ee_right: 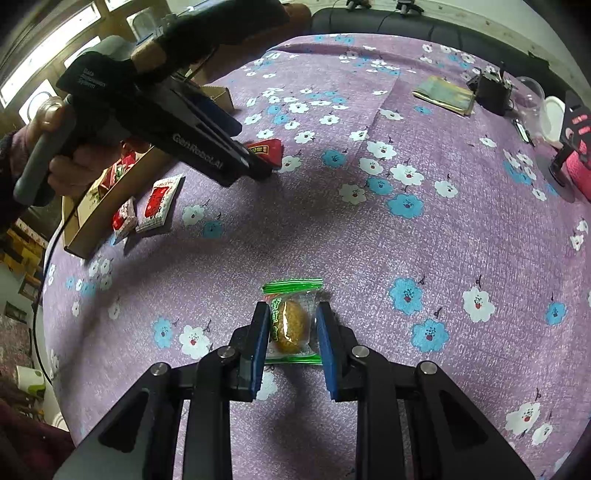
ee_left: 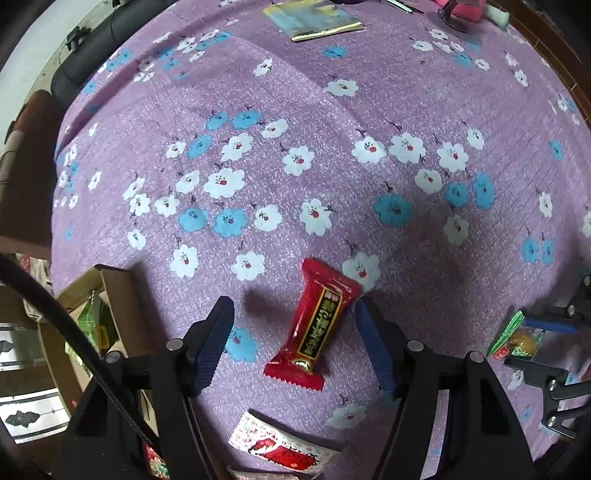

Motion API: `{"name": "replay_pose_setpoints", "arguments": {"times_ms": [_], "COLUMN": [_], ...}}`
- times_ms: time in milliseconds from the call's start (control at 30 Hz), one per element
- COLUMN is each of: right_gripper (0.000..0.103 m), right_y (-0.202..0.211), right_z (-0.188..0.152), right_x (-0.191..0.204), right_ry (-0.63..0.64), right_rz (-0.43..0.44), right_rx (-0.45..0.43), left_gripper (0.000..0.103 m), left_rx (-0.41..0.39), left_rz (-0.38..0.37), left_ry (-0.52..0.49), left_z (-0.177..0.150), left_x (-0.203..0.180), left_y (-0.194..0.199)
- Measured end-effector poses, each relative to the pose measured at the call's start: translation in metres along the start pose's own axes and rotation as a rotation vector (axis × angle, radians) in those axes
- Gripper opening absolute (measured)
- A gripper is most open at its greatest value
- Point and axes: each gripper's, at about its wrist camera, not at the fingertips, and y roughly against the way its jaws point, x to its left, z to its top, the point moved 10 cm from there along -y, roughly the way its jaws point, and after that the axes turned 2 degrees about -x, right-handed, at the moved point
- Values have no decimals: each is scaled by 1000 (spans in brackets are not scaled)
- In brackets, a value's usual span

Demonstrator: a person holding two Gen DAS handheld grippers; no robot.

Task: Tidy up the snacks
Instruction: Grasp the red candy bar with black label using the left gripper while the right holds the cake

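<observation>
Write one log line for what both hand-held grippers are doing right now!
left hand-held gripper: open over red candy | right hand-held gripper: shut on green-wrapped snack | cardboard box: at left

The bench (ee_left: 332,110) wore a purple cloth printed with white and blue flowers. A red candy (ee_left: 317,325) lay on it between the left claw's (ee_left: 295,339) spread fingers. A red-and-white packet (ee_left: 284,448) lay below that claw, a cardboard box (ee_left: 114,295) to its left, and a yellowish booklet (ee_left: 314,18) far ahead.
</observation>
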Motion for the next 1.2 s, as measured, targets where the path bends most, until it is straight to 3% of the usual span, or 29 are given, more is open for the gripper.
{"name": "replay_pose_setpoints", "arguments": {"times_ms": [67,167,267,333,567,833,1200], "right_gripper": [26,26,25,25,24,23,20], "right_y": [1,0,-1,0,8,22,40], "right_z": [-1,-1,-1,-2,-10,-39,-66], "right_x": [-1,1,2,1,0,17,29], "right_ry": [-2,26,31,24,-37,-52,-78], "right_rz": [-4,-26,-61,-76,-129,-122,-138], "right_rx": [2,2,-7,-14,-33,-20,-28], "left_gripper": [69,48,27,21,21,21,21], "left_rx": [5,23,3,-20,-80,-111,-131], "left_rz": [-33,-140,-129,-110,-98,-201,-263], "left_ry": [7,58,66,72,167,289,401], "left_z": [2,1,-3,-14,-49,-120,-212], "left_x": [3,8,10,10,-4,-41,-58], "left_y": [-3,-5,-4,-1,6,20,45]}}
